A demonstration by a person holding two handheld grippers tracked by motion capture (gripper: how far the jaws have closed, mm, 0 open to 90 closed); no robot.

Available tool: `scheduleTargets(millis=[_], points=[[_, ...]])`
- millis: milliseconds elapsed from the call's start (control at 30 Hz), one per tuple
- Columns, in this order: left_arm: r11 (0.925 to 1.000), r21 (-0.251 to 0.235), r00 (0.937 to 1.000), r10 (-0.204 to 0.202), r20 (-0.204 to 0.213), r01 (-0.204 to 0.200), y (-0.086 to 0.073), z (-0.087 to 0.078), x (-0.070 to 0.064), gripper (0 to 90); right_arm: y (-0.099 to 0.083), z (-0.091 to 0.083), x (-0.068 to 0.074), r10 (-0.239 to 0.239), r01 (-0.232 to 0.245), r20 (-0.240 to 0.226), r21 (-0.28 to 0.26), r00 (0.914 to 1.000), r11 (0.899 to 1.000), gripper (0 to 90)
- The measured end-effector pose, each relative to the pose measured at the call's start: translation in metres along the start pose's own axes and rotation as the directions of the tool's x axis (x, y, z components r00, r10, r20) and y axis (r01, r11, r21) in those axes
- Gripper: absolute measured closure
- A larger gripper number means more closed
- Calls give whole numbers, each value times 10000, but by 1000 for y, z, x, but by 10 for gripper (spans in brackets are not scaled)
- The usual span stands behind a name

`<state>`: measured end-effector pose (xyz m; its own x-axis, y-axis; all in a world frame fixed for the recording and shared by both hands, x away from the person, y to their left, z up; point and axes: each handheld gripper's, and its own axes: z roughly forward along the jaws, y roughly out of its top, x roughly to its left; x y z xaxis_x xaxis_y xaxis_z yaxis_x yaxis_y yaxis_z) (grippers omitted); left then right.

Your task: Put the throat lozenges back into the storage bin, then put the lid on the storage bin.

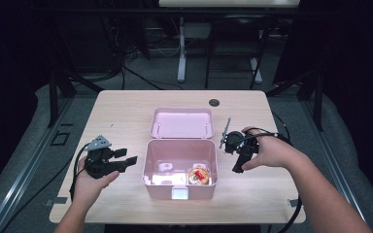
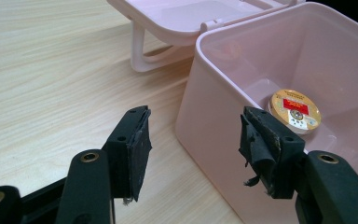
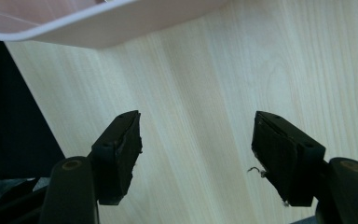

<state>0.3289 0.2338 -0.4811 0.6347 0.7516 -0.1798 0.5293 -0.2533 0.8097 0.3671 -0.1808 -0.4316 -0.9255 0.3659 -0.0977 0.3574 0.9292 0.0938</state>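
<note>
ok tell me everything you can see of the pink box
The box is glossy pale pink plastic, rectangular with rounded corners, standing upright and open near the table's front middle. Its lid lies just behind it with a looped handle showing at its side. A white latch sits on the front wall. Inside lie a round gold tin and something white. Neither claw touches it.

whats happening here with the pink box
A person holds a gripper in each hand on either side of an open pink box on the table. The lid lies behind the box. Inside sit a round tin and something white. The left gripper and right gripper are both open, holding nothing.
</note>
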Motion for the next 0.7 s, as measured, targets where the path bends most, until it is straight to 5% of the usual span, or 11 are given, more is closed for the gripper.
scheduleTargets(millis=[300,700], points=[[9998,-173,9999,-50,-96,48,0,-1,-1,424,-8,5,-3,1216,-1172,657,-681,9904,9908,360],[9995,-282,9998,104,-186,-109,1,-2,-2,396,-22,11,-6,2825,-2708,544,-1607,9577,9491,360]])
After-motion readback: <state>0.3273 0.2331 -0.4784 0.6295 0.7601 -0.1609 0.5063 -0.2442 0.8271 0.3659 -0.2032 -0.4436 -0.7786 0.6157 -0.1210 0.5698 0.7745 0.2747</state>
